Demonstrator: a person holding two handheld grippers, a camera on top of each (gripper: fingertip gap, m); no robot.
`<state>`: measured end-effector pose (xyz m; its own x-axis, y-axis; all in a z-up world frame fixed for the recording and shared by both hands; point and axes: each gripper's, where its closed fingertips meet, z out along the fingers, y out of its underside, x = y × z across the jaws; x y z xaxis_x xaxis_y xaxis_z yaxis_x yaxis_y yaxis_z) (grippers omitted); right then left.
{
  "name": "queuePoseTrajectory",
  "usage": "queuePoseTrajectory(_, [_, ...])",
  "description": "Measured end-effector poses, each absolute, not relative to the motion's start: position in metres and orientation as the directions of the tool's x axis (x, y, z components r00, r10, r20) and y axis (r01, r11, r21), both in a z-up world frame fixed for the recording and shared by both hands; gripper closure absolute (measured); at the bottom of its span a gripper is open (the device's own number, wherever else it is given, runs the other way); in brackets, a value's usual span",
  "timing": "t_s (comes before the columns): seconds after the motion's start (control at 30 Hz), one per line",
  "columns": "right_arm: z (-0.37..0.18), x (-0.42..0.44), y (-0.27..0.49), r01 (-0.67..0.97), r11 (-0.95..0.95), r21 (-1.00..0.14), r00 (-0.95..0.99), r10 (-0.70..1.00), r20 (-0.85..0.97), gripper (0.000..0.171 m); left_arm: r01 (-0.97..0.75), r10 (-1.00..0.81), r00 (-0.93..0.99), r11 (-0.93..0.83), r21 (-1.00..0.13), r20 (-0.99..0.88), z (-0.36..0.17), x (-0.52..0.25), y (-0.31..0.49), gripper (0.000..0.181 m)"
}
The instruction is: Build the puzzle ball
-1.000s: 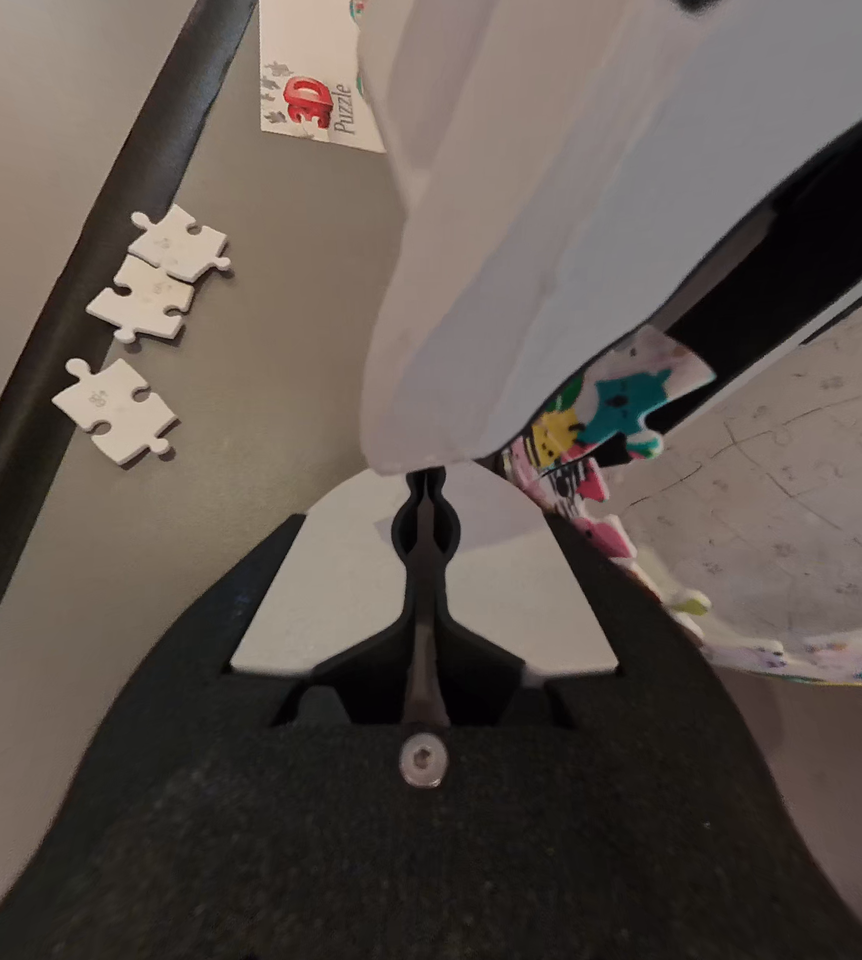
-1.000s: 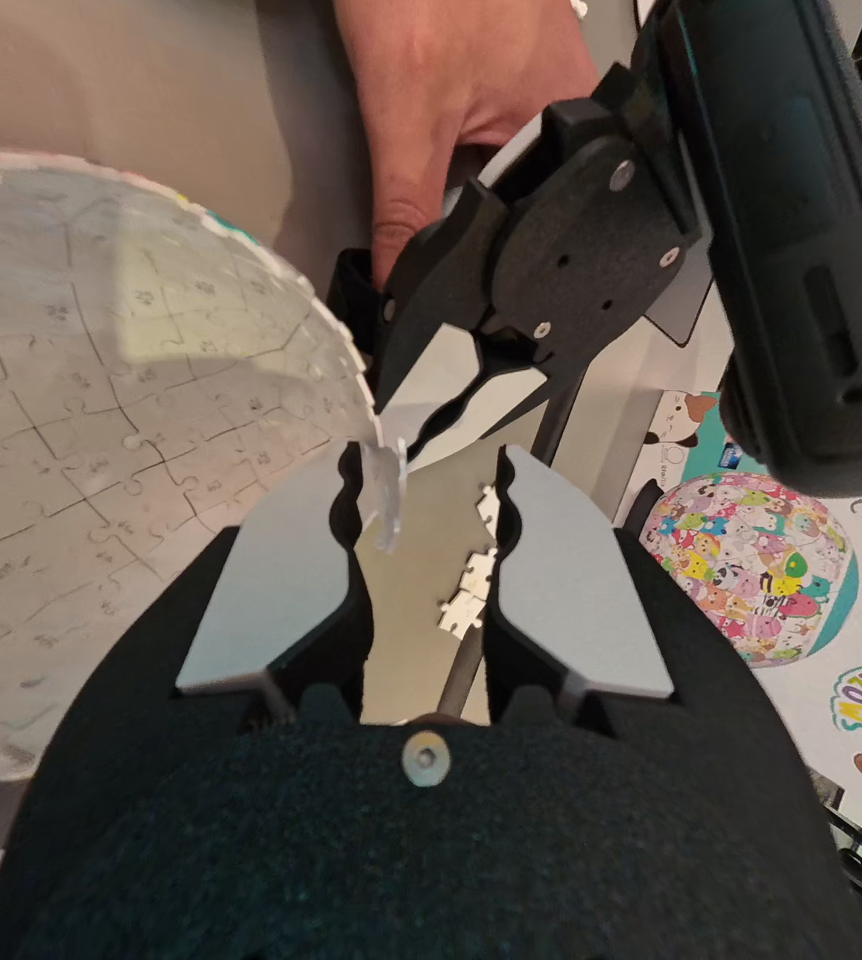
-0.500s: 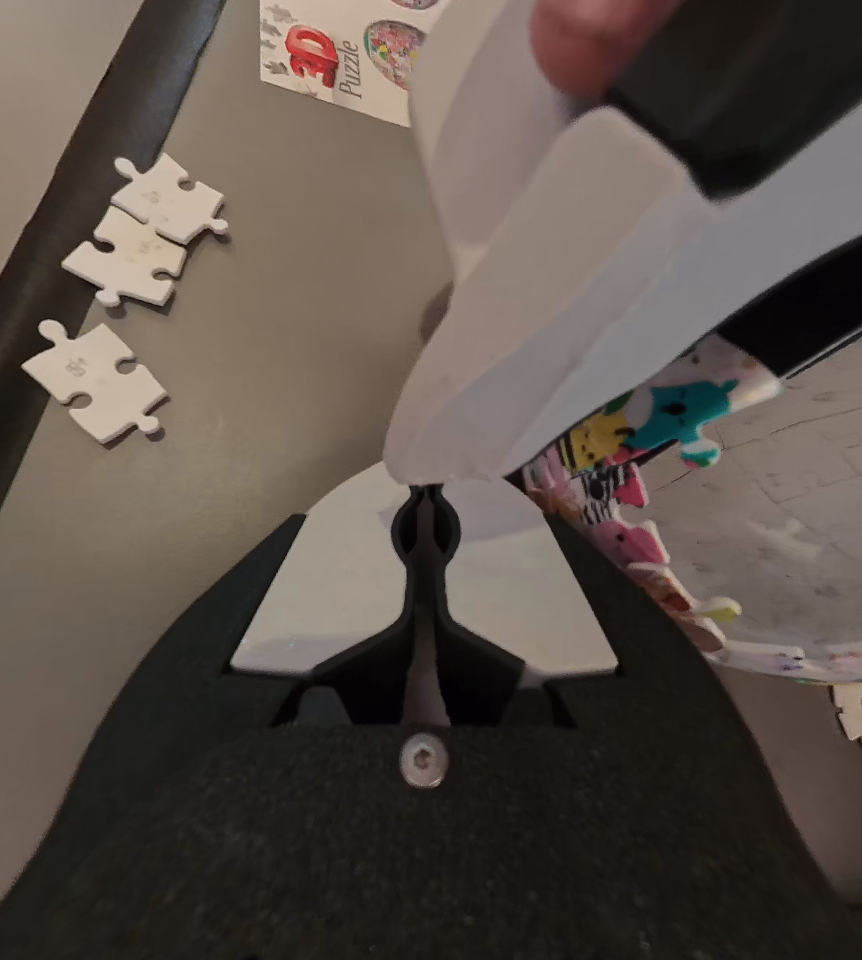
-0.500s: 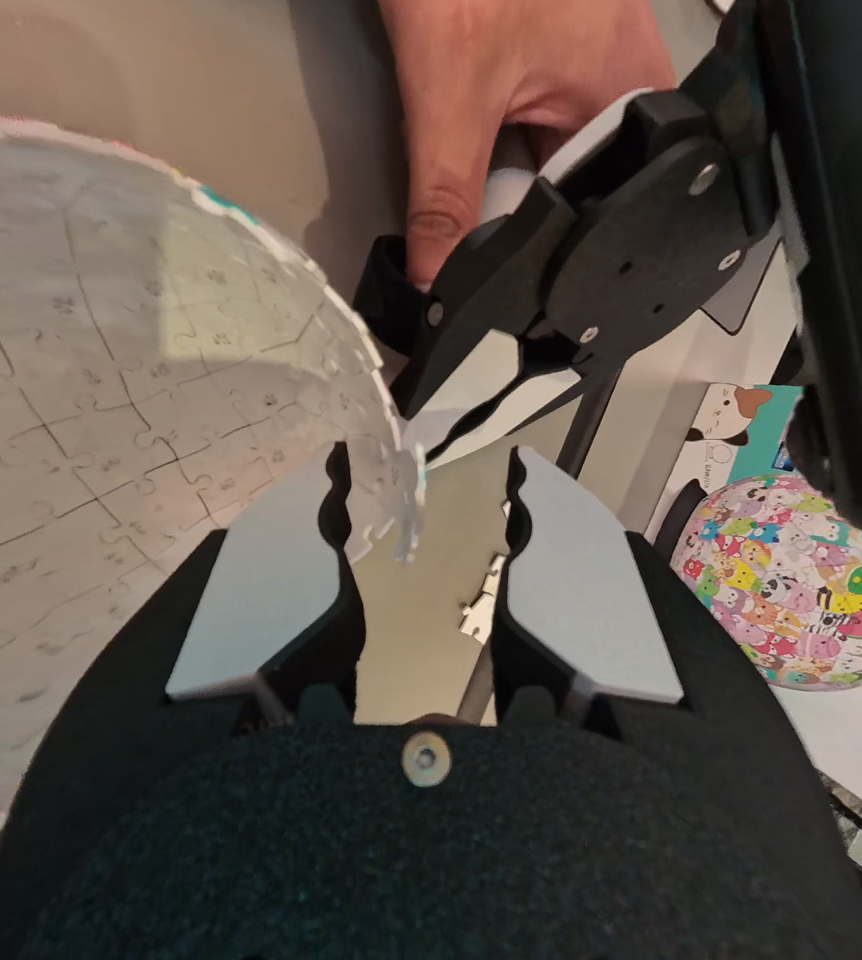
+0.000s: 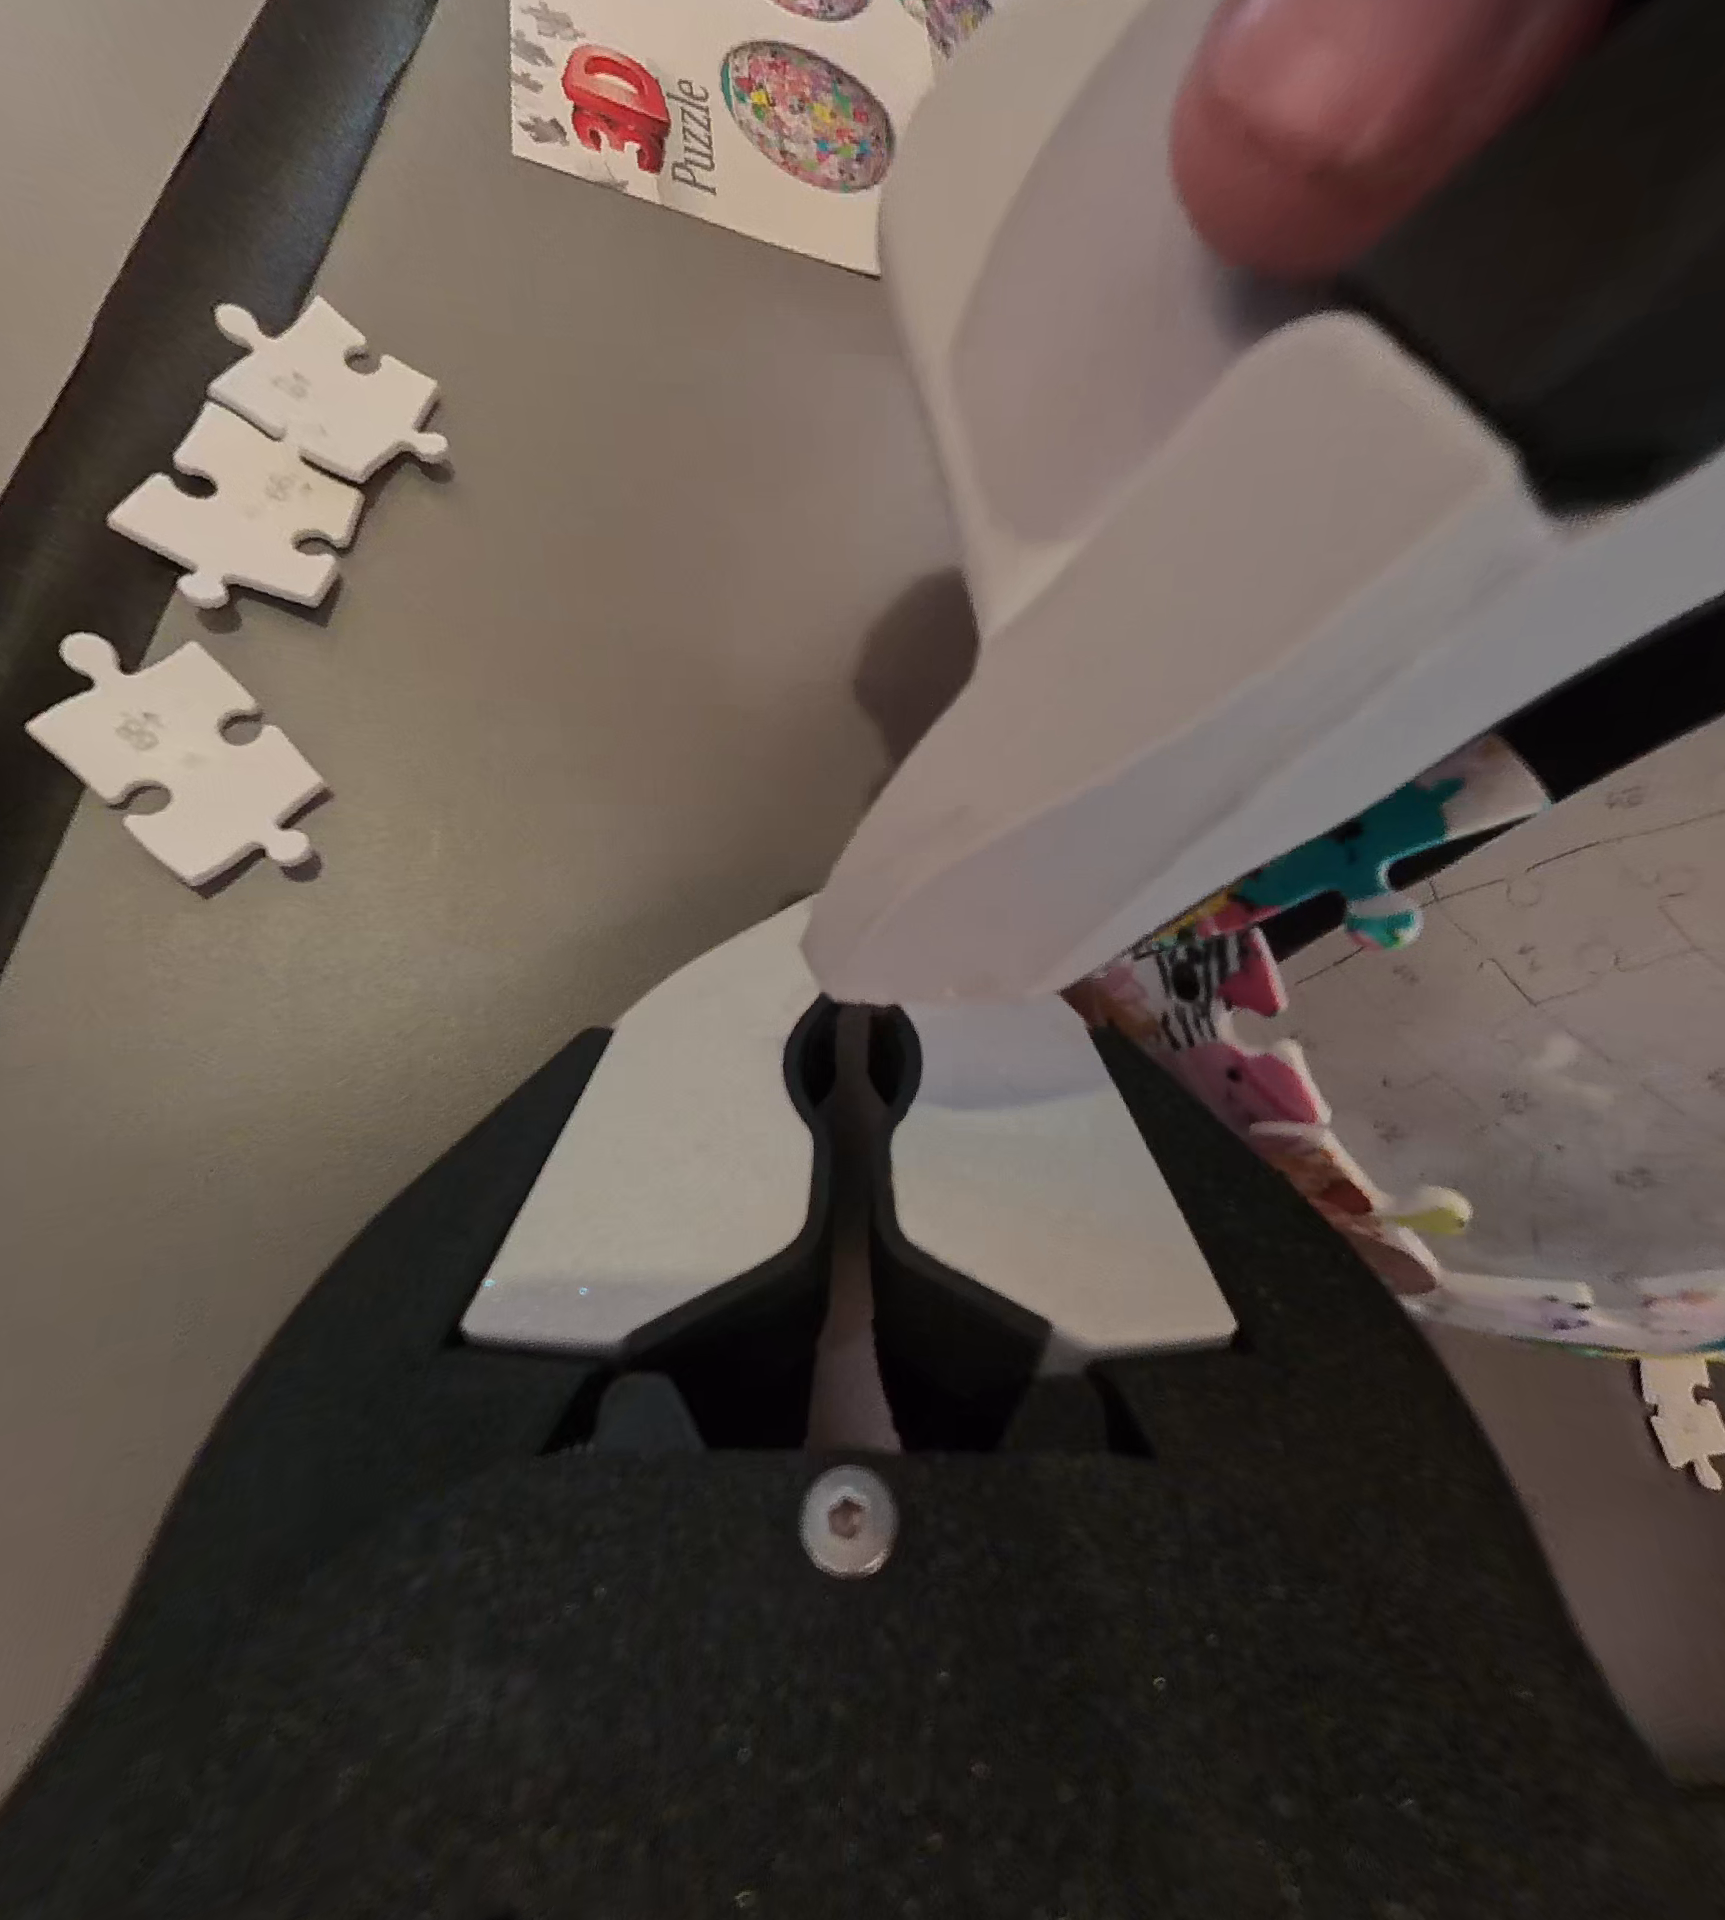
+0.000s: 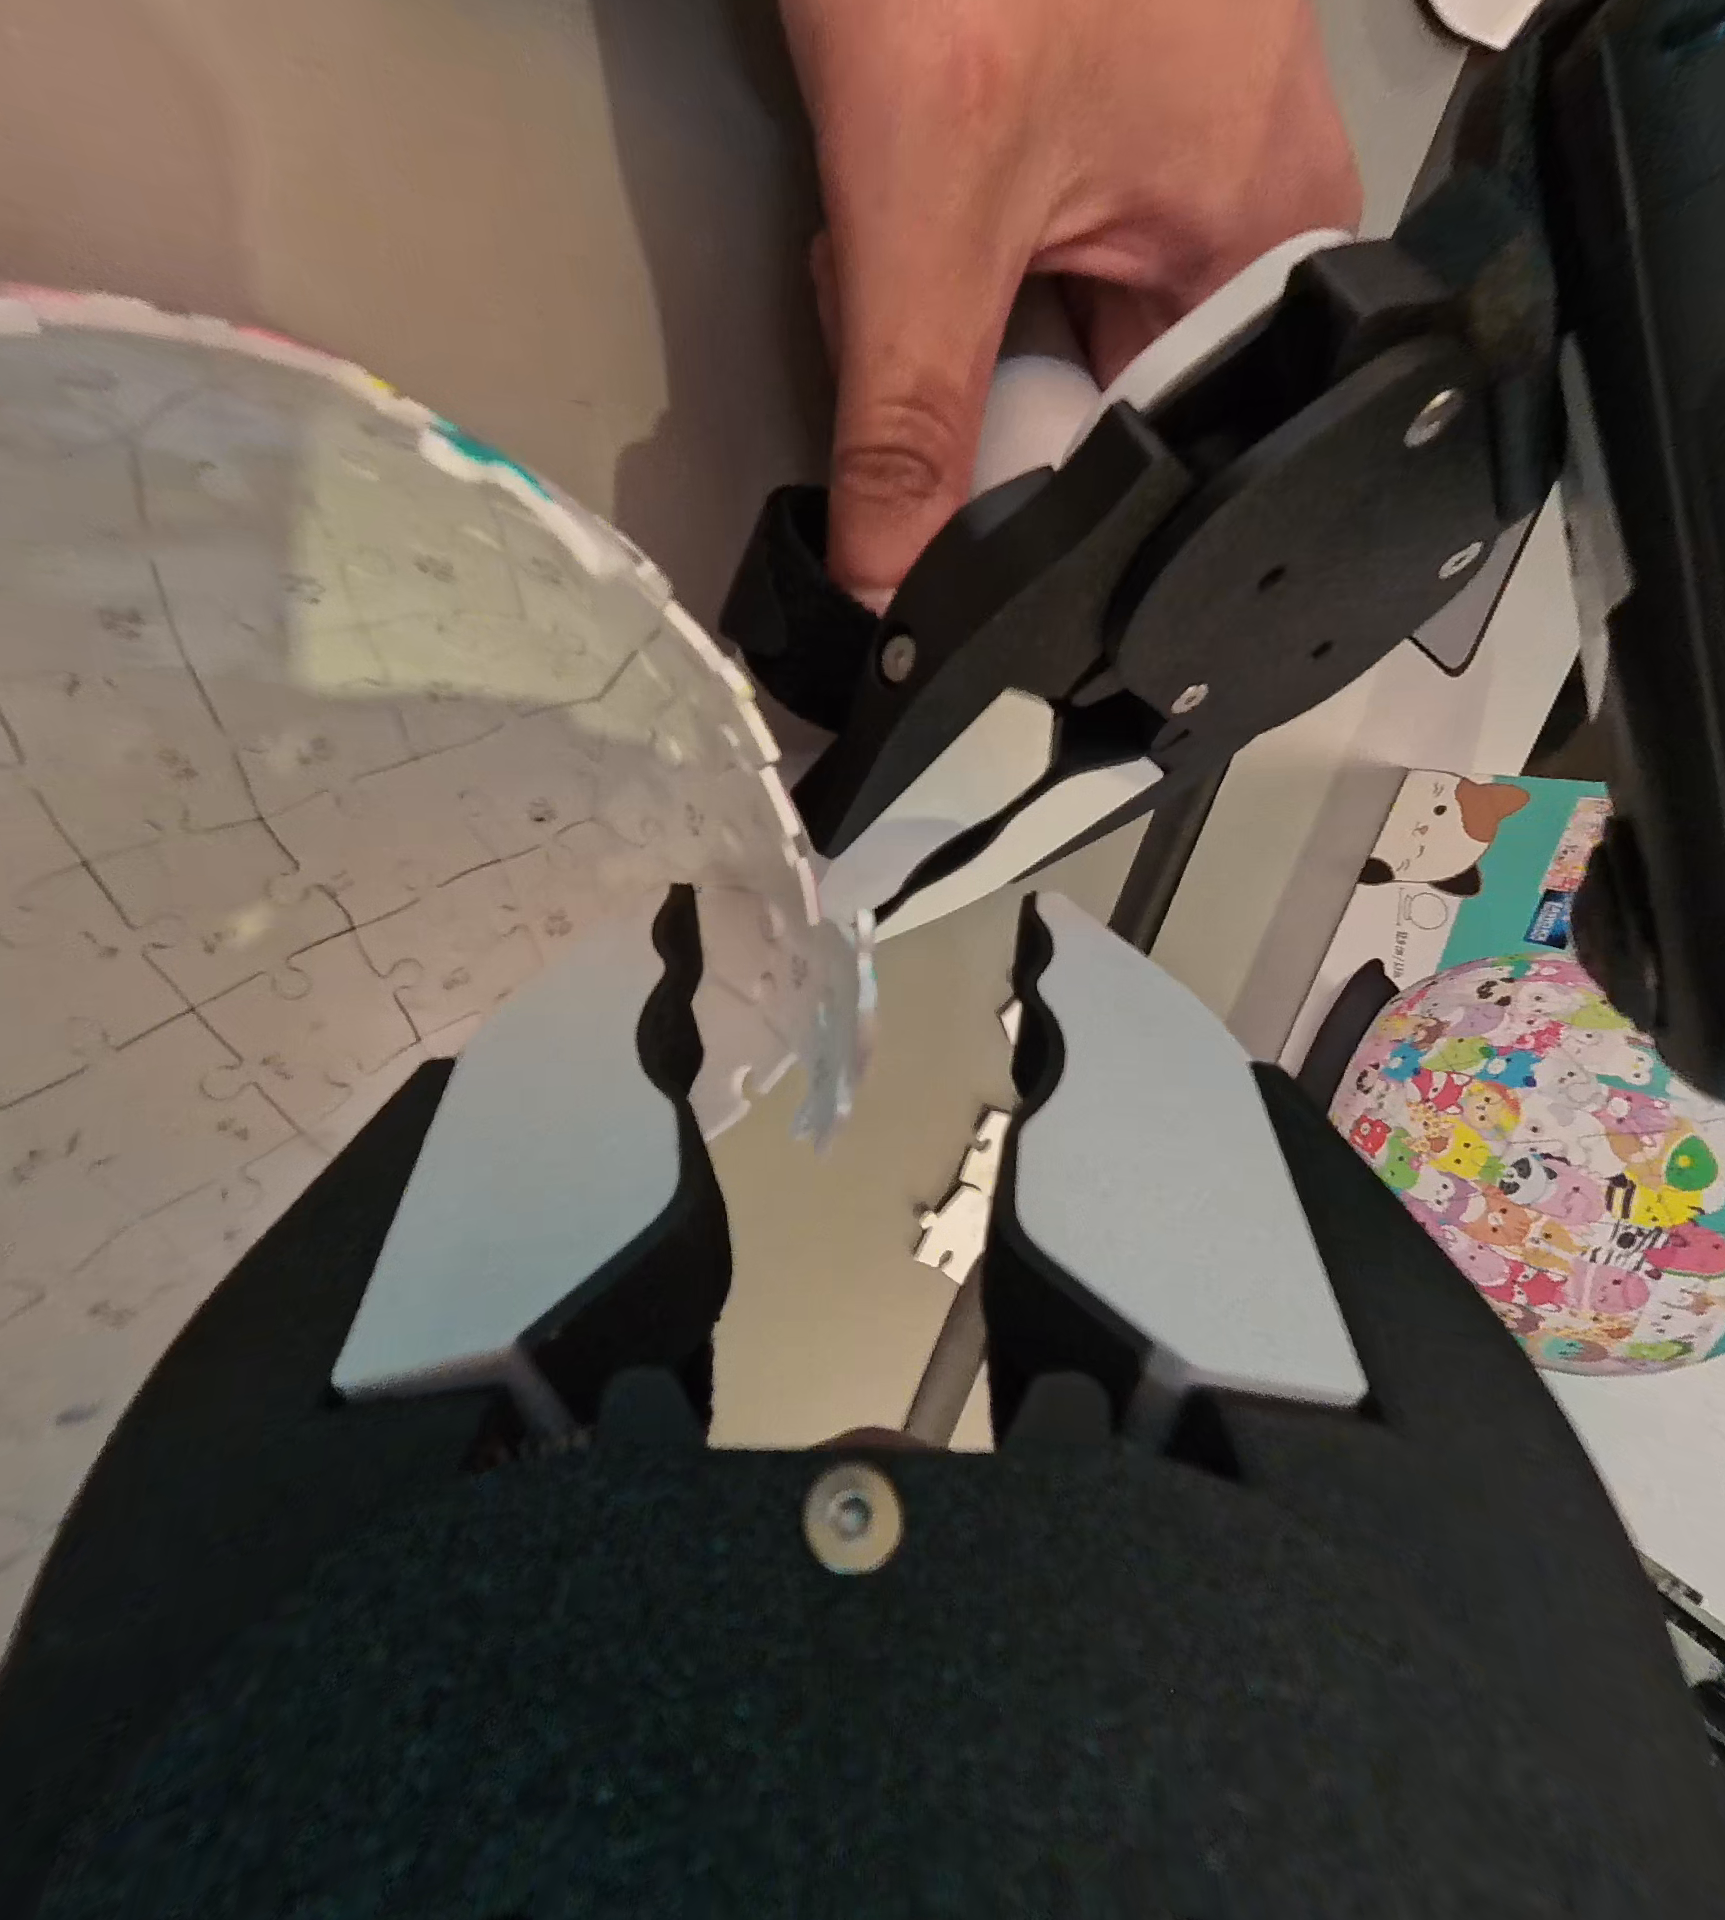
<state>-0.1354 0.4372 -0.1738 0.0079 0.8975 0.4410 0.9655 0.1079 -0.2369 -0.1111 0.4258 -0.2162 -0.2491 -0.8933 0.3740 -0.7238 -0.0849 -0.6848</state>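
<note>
The half-built puzzle ball is a white-inside shell at the left; its colourful outer rim shows in the left wrist view. My left gripper is shut. In the right wrist view it pinches a white puzzle piece edge-on against the shell's rim. My right gripper is open, one finger on each side of that piece. One right finger fills the left wrist view and hides the piece there.
Three loose white pieces lie by a black bar on the grey table; they also show in the right wrist view. Another small piece lies under the shell. The puzzle box and a leaflet lie beyond. A hand holds the left gripper.
The right gripper has moved forward, so the held piece and the shell's rim now sit deeper between its open fingers. The left gripper stays shut on the piece.
</note>
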Motion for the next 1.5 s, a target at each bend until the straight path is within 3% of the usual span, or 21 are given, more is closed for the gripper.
queuePoseTrajectory(0.5, [-0.169, -0.136, 0.437, 0.963, 0.113, -0.244, 0.01, 0.891, 0.453, 0.114, -0.723, -0.894, -0.251, -0.082, -0.686, 0.371, -0.217, -0.11, 0.427, 0.181])
queuePoseTrajectory(0.87, [-0.159, -0.133, 0.439, 0.959, 0.109, -0.262, 0.034, 0.873, 0.486, 0.113, -0.608, -0.881, -0.319, -0.092, -0.788, 0.349, -0.193, -0.095, 0.431, 0.181])
queuePoseTrajectory(1.5, [-0.155, -0.13, 0.444, 0.958, 0.099, -0.271, 0.055, 0.86, 0.507, 0.113, -0.583, -0.895, -0.333, -0.052, -0.811, 0.297, -0.191, -0.106, 0.428, 0.181])
